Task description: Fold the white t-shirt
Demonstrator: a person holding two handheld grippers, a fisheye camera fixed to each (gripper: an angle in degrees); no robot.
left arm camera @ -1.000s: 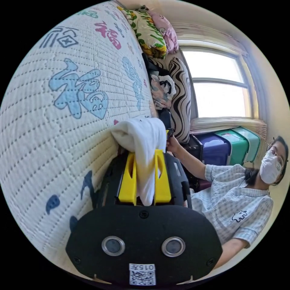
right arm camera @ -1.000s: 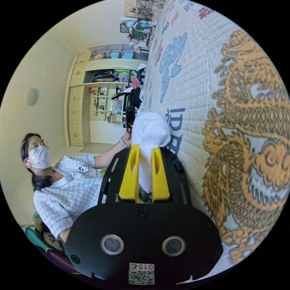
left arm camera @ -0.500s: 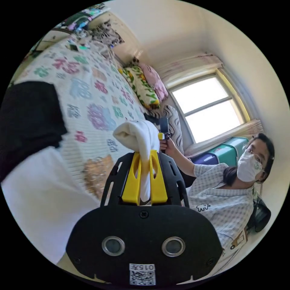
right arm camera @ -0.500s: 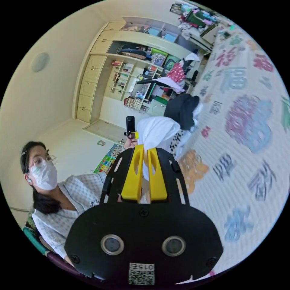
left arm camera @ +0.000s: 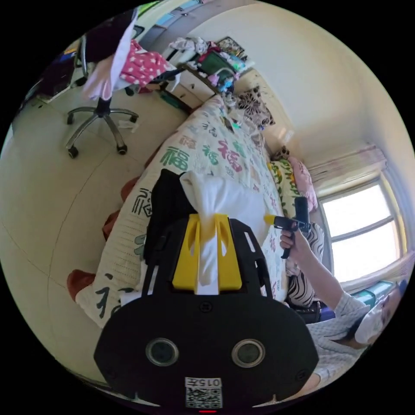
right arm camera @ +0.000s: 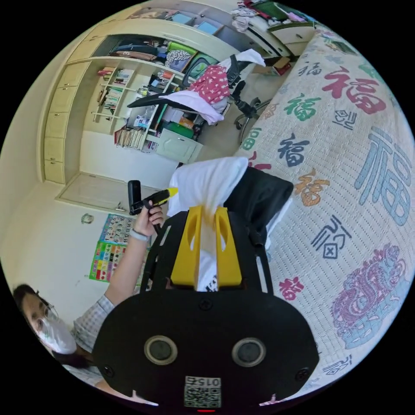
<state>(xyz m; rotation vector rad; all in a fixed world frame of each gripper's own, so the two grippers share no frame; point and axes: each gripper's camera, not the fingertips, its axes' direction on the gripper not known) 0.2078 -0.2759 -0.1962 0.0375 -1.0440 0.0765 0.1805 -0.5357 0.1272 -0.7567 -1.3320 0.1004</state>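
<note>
My left tongs are closed on a bunch of the white t-shirt, both yellow jaws pressing white cloth between them, and my right tongs are clamped on another bunch of the same shirt in the same way. In the left gripper view the right tongs show further off in the person's hand, and in the right gripper view the left tongs show held in the other hand, so the two grips are well apart with the shirt stretched between them, lifted above the bed. Under the shirt, near the bed's foot edge, lies a black garment on the patterned quilt. I judge the fold barely begun: the shirt is held up and spread, and I can't make out any crease in it; laying it flat on the quilt and making the folds is all left to do. As for containers, the open shelves hold books and folded cloth, and an office chair carries a heap of clothes.
</note>
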